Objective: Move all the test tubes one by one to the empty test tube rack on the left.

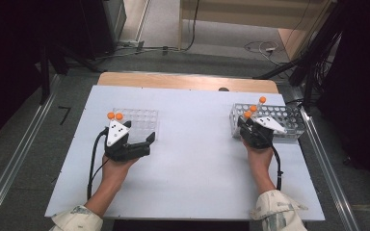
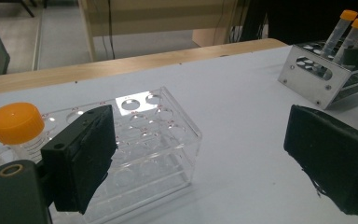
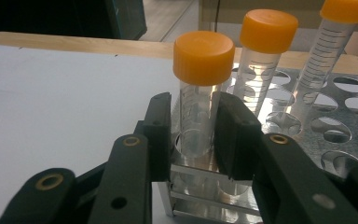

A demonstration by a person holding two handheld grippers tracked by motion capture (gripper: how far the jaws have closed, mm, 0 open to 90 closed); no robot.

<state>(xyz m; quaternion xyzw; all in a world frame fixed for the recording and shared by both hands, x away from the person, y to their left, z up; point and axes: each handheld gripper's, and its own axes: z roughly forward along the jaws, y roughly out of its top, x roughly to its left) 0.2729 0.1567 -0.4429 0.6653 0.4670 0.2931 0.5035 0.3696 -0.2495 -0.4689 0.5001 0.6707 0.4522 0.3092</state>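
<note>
A perforated metal rack stands at the right of the white board and holds three clear tubes with orange caps. My right gripper is shut on the nearest tube, its pads pressing both sides while the tube stands upright in its hole. The two other tubes stand behind it. At the left, a clear plastic rack holds two orange-capped tubes at its near left end. My left gripper hovers open in front of that rack, jaws wide with nothing between them.
The white board lies on a wooden table whose far edge shows behind it. Bare board stretches between the two racks. Cables trail from both grippers toward the person. Dark stands and floor cables surround the table.
</note>
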